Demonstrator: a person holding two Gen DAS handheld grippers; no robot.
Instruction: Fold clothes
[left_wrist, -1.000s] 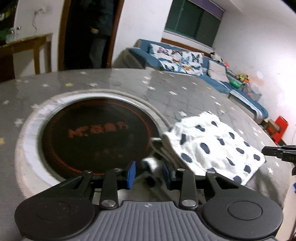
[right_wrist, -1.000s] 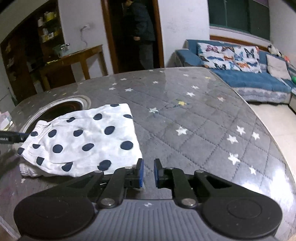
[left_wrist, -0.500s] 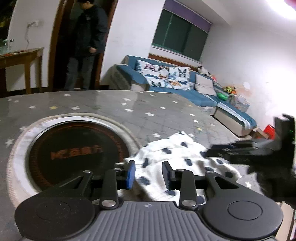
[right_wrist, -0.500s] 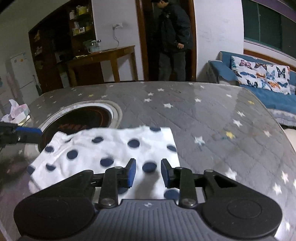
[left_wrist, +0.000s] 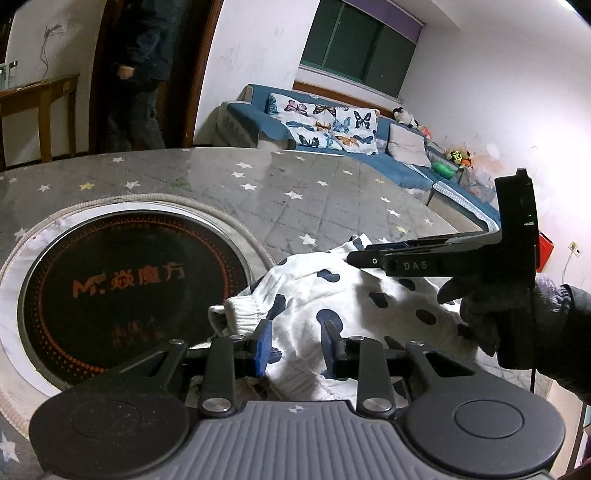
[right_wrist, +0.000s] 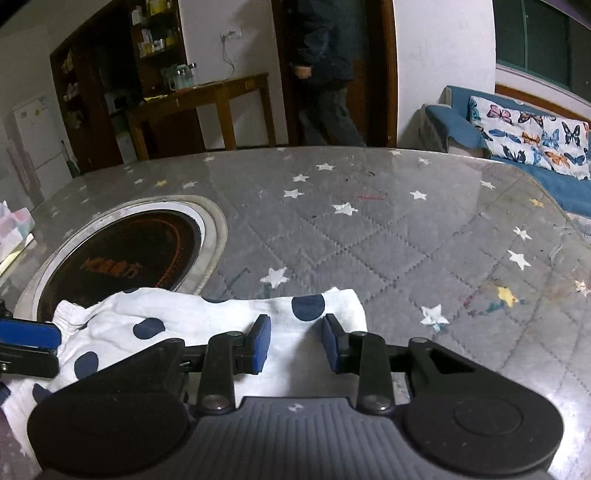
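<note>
A white garment with dark blue dots lies folded on the grey star-patterned table. My left gripper is open, its blue pads just above the garment's elastic waistband end. My right gripper is open over the garment's far right part. The right gripper also shows in the left wrist view, side-on above the garment. The left gripper's blue pad shows at the left edge of the right wrist view.
A round black inset cooktop with orange lettering sits in the table left of the garment. A tissue pack lies at the table's left edge. A person stands in the doorway; a blue sofa is behind.
Both grippers moved in over the garment. The right gripper went from nearly shut to open. The left gripper stayed open and moved from the cooktop side to above the waistband.
</note>
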